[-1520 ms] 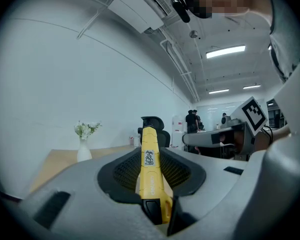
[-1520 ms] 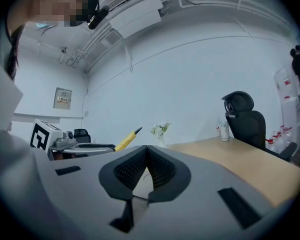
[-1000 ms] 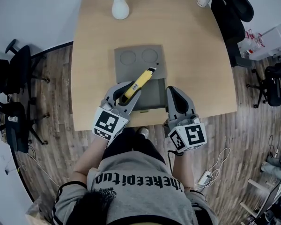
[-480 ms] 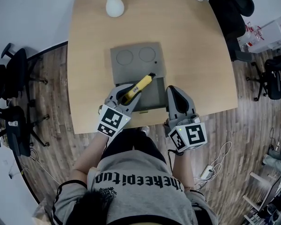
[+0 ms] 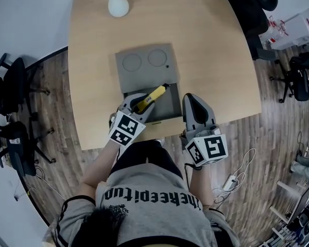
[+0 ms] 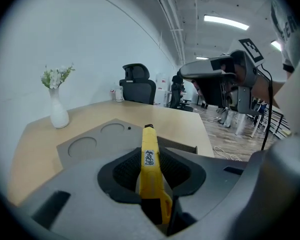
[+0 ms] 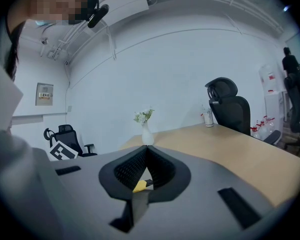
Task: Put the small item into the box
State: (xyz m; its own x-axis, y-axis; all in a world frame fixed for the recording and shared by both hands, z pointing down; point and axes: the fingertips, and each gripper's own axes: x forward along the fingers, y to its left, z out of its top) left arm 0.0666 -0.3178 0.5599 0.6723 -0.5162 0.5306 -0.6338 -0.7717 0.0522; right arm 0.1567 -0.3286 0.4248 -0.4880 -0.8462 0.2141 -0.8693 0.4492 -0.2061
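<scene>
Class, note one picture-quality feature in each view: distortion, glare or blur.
Head view: fisheye bows the table edges. Left gripper view: dark round vignette, ceiling light glares, yellow item sharp. Right gripper view: hazy, vase soft, corners dark.

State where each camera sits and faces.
Head view: on the person's head, facing steeply down at the table, grey box, left gripper and right gripper; torso and forearms show.
Left gripper view: on the left gripper, facing along jaws shut on the yellow item towards the vase; right gripper shows too.
Right gripper view: on the right gripper, facing along shut, empty jaws towards the vase; the person's shirt shows left.
Shared: all three show vase and yellow item.
</scene>
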